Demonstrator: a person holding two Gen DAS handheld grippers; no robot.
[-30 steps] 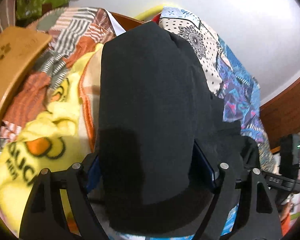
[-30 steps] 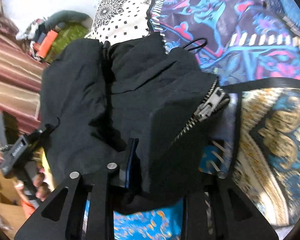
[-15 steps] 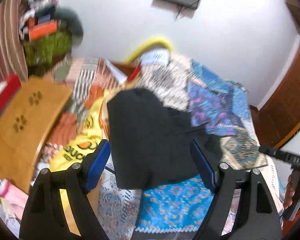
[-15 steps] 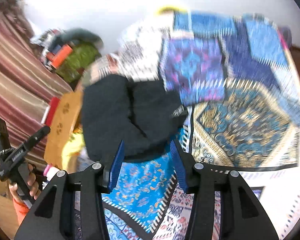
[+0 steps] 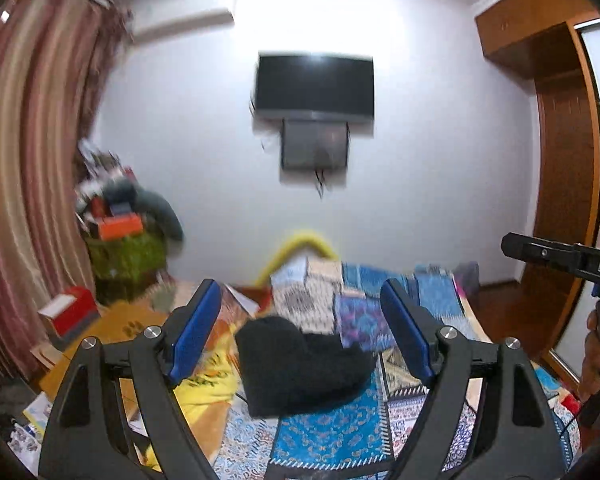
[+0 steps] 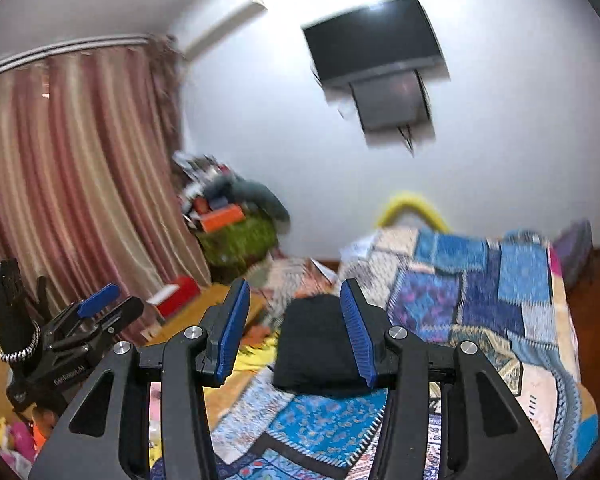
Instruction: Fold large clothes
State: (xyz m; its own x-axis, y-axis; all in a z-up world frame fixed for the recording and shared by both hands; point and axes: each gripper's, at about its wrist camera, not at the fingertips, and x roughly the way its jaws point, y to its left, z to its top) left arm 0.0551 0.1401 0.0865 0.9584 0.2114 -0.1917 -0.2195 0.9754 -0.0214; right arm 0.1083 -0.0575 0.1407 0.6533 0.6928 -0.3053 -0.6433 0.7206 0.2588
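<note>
A folded black garment [image 5: 300,364] lies in a compact bundle on the patterned blue bedspread [image 5: 332,436]; it also shows in the right wrist view [image 6: 316,344]. My left gripper [image 5: 300,332] is open and empty, held well above and back from the bundle. My right gripper [image 6: 294,328] is open and empty, also raised away from it. The left gripper shows at the left of the right wrist view [image 6: 96,312], and the right gripper's body at the right edge of the left wrist view [image 5: 560,260].
A yellow printed cloth [image 5: 204,384] lies left of the black bundle. A wooden board [image 5: 112,328] and a red box [image 5: 68,312] stand at the left. A cluttered green pile [image 5: 128,248], striped curtains [image 6: 72,168], a wall TV [image 5: 316,88] and a wooden wardrobe [image 5: 560,168] surround the bed.
Both grippers let go of the black garment, opened, and pulled up and back from it. The views now tilt up to the wall and TV.
</note>
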